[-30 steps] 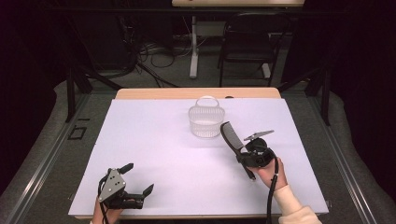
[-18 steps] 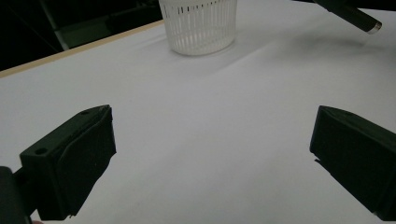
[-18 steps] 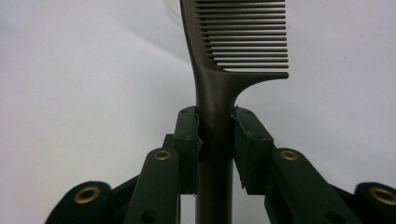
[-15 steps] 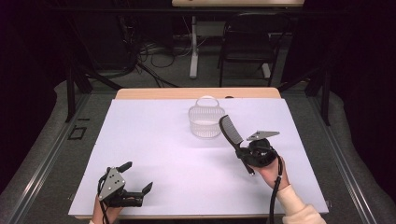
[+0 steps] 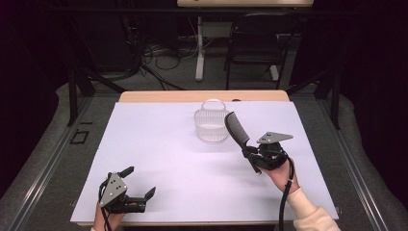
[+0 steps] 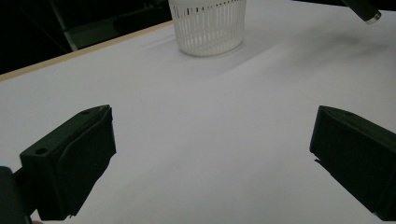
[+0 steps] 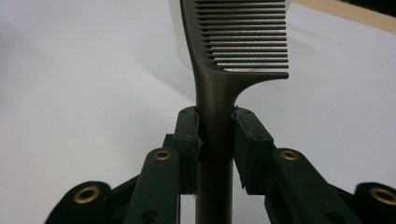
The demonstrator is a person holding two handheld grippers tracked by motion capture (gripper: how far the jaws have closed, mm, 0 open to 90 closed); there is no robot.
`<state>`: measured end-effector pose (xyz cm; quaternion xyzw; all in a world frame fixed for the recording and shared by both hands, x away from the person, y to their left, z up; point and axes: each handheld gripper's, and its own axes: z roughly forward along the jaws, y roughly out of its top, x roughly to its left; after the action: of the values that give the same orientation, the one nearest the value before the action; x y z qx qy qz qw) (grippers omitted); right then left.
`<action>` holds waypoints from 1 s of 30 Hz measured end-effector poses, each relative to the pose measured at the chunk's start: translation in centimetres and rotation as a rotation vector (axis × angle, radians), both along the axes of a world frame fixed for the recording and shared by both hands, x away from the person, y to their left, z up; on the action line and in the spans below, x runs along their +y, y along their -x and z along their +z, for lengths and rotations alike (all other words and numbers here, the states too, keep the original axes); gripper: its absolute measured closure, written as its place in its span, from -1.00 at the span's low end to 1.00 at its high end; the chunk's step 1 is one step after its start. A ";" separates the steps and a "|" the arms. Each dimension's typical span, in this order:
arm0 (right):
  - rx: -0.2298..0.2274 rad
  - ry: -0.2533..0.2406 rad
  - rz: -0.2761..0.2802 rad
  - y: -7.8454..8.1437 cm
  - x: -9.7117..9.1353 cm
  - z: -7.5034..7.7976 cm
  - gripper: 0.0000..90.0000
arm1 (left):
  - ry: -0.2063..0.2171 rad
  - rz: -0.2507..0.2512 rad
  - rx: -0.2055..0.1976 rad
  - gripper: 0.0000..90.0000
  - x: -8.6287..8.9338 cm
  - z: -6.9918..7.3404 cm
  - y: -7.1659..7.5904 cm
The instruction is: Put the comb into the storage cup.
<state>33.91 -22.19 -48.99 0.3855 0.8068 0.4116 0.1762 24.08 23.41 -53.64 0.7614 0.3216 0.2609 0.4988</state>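
Currently clamped on comb [image 7: 219,56] handle: right claw [image 7: 215,135], both pads pressed against the narrow handle just below the toothed head. Comb raised off the white table [image 5: 159,144], toothed end ahead of and above the claw, tilted toward the white slatted basket [image 5: 210,125], tip near the basket rim but apart from it in the high view.

Left claw [image 5: 133,185] spread wide, nothing between its jaws, low near the table's close edge, well apart from comb and basket.

Risks noted, as judgement:
- Grip on a slim, smooth handle, long head overhanging; likely to swivel between the pads if knocked or swung quickly.
- Teeth liable to snag the basket slats or looped handle on entry, dragging or tipping the light basket; nothing steadying it.
- Comb longer than the basket is deep; if let go tilted, apt to lean on the rim and topple the basket or fall out.
- Early release short of the rim: comb dropped onto the table.
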 end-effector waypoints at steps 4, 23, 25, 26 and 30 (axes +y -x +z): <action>-0.016 -0.007 0.010 -0.1 0.1 0.1 0.62 | -0.003 0.002 0.001 -1.00 0.1 0.0 0.0; -0.097 -0.045 0.027 -0.1 0.7 0.5 0.62 | -0.015 0.007 -0.001 -1.00 0.1 0.0 -0.1; -0.106 -0.039 0.027 -0.1 0.8 0.5 0.62 | -0.016 0.010 0.003 -1.00 0.1 0.0 -0.1; -0.107 -0.039 0.027 -0.1 0.9 0.5 0.62 | -0.018 0.011 0.005 -1.00 0.1 -0.1 -0.1; -0.117 -0.040 0.030 -0.1 1.1 0.6 0.62 | -0.015 0.010 0.001 -1.00 0.1 -0.1 -0.1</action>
<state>34.00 -21.14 -48.34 0.3520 0.7925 0.4520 0.2090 24.16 23.47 -53.69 0.7636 0.3238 0.2655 0.4916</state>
